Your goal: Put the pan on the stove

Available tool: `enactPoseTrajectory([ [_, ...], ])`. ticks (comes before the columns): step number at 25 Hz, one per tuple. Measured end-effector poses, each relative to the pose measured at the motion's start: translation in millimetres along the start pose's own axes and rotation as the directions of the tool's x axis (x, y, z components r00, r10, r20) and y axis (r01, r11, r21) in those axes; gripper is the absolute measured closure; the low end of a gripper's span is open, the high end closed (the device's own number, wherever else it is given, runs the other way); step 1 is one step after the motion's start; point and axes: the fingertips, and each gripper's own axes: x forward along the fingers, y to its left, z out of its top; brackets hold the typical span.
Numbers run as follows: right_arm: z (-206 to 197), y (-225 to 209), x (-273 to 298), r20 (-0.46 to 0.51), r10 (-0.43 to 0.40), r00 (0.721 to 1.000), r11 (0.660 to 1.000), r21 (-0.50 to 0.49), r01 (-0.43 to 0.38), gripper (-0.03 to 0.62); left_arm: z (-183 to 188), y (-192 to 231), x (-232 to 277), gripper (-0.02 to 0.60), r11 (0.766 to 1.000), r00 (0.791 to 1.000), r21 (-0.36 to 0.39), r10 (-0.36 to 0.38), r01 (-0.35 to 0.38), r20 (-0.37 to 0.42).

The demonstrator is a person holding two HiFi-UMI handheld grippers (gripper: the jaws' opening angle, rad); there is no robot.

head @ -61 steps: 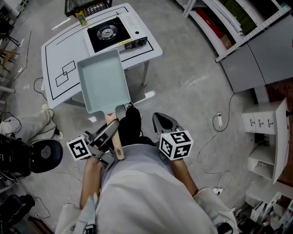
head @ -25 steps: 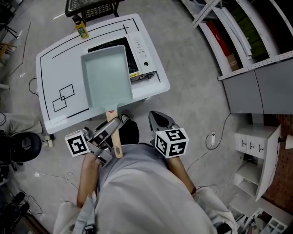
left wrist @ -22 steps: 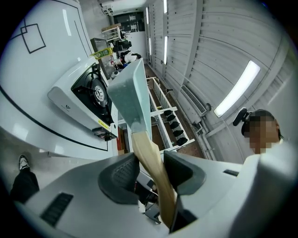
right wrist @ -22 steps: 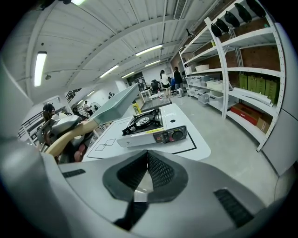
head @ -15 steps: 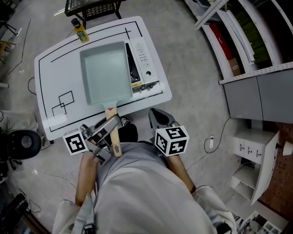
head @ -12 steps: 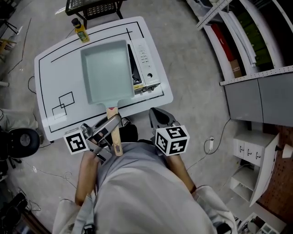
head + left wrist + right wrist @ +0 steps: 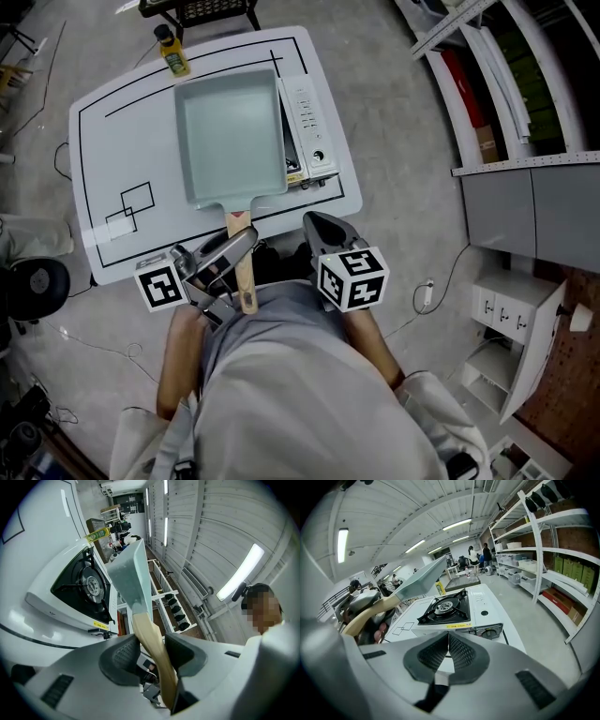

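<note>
A light blue rectangular pan [image 7: 230,141] hangs in the air over the white table [image 7: 112,122] and hides the burner of the portable stove [image 7: 309,117] from above. My left gripper [image 7: 222,260] is shut on its wooden handle [image 7: 244,272], holding the pan level. In the left gripper view both pads clamp the handle [image 7: 152,644], and the pan [image 7: 133,573] floats above the stove [image 7: 84,585]. My right gripper [image 7: 323,230] is shut and empty at the table's near edge, its pads touching. Ahead of my right gripper [image 7: 448,641] lies the stove [image 7: 445,606], with the pan [image 7: 422,581] at upper left.
A yellow-capped bottle [image 7: 171,49] stands at the table's far edge, before a black wire rack [image 7: 197,9]. Black outlined squares [image 7: 131,208] mark the table's left side. Shelving [image 7: 487,84] and a white cabinet [image 7: 525,309] stand to the right. A black stool [image 7: 33,281] is at left.
The table has come closer and the pan has travelled forward over the stove, now covering its burner. The left gripper keeps its grip on the handle. The right gripper stays shut.
</note>
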Motion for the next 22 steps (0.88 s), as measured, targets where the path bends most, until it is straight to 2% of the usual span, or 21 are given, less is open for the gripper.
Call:
enactPoseTrajectory([
  [8, 1.5, 13.6, 18.9, -0.045, 0.032, 0.998, 0.997, -0.075, -0.035, 0.583, 4.8, 8.0, -3.9, 0.416, 1.0, 1.0, 0.021, 0.017, -0.018, 0.015],
  [16, 4.5, 9.5, 22.5, -0.067, 0.04, 0.997, 0.993, -0.109, -0.047, 0.583, 3.8, 8.0, -0.4, 0.416, 1.0, 0.999, -0.001, -0.011, 0.011, 0.044],
  [22, 3.0, 5.7, 25.8, -0.092, 0.06, 0.994, 0.989, -0.128, -0.071, 0.583, 3.7, 14.4, 5.1, 0.416, 1.0, 0.998, 0.001, 0.021, -0.021, 0.057],
])
